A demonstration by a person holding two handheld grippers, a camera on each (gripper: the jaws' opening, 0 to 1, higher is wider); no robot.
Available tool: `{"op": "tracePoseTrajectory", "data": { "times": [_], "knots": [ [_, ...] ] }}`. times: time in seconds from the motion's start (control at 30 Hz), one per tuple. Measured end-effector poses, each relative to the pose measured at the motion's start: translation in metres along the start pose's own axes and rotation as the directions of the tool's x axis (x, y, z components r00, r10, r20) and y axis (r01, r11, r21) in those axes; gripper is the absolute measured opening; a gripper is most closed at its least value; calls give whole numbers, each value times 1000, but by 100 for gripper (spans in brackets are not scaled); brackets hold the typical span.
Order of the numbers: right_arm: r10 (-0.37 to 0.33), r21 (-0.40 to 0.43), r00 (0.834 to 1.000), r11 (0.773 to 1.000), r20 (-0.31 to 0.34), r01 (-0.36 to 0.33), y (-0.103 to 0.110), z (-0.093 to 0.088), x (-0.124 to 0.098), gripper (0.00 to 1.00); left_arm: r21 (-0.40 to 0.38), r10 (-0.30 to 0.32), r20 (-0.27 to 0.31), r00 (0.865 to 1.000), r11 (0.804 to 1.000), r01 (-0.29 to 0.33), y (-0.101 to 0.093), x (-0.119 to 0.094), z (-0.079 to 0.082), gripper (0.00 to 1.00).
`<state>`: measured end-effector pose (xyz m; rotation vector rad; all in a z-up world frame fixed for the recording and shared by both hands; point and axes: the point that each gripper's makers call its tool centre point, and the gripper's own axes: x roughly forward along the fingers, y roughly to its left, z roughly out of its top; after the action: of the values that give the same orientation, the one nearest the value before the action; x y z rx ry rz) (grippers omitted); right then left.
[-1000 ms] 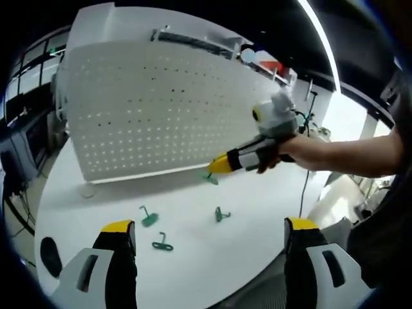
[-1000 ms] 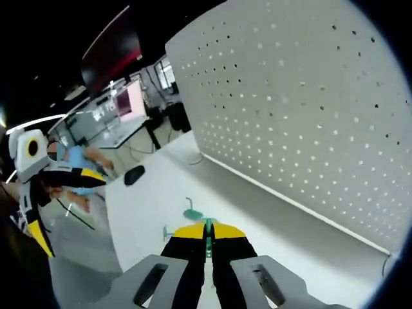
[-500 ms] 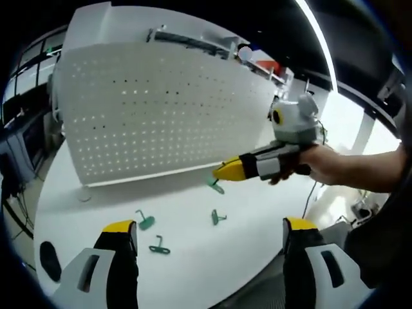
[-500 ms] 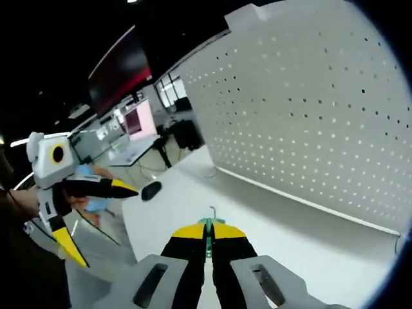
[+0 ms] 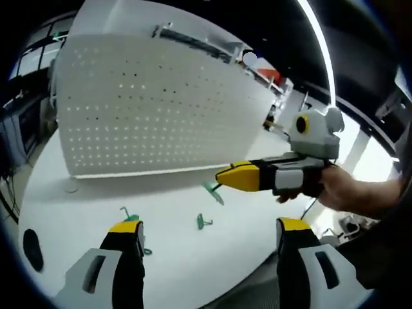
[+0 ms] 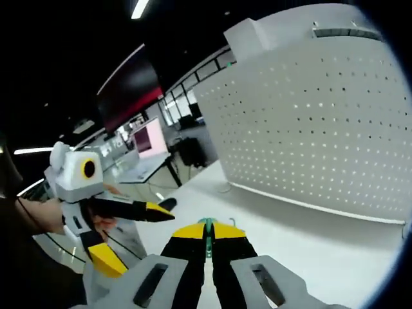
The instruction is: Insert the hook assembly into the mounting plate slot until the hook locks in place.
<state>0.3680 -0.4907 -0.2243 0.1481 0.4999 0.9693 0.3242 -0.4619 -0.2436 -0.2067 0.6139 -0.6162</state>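
In the right gripper view we see a small green hook [image 6: 207, 226] pinched between the closed yellow-tipped jaws of the right gripper [image 6: 207, 233], its tip poking up just past them. In the left gripper view we see the same hook [image 5: 213, 191] hanging from the right gripper [image 5: 222, 177], above the white table [image 5: 84, 212] and near the lower edge of the white pegboard [image 5: 154, 109]. The pegboard, the mounting plate for this task, stands upright on the table, dotted with rows of small holes. We see 2 more green hooks lying loose on the table, 1 [image 5: 204, 222] near the middle and 1 [image 5: 131, 217] just beside the left jaw of the left gripper [image 5: 209, 248], whose jaws stand wide apart with nothing between them. A person's hand [image 5: 351, 193] holds the right gripper. A dark oval object [image 5: 30, 246] lies near the table's edge
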Motion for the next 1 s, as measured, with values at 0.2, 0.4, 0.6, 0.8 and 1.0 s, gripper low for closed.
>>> {"op": "tracePoseTrajectory", "data": {
  "times": [0.2,0.4,0.6,0.8,1.0],
  "knots": [
    [11,9,999,1000,35,-12,12,7,-7,0,-5,-9,0,1000,1000,9,-3,2,0,73],
    [31,19,997,999,70,-32,27,14,-11,0,-34,-41,43,998,999,42,-9,0,13,54],
    [45,15,994,999,101,-47,38,21,-14,0,-91,-63,79,995,993,70,-10,0,22,46],
    [55,9,990,998,129,-57,45,29,-17,0,-104,-77,120,990,990,90,-12,-3,33,31],
    [64,15,986,998,152,-67,48,37,-19,0,-204,-125,166,978,966,158,-17,-6,41,22]
  ]
}}
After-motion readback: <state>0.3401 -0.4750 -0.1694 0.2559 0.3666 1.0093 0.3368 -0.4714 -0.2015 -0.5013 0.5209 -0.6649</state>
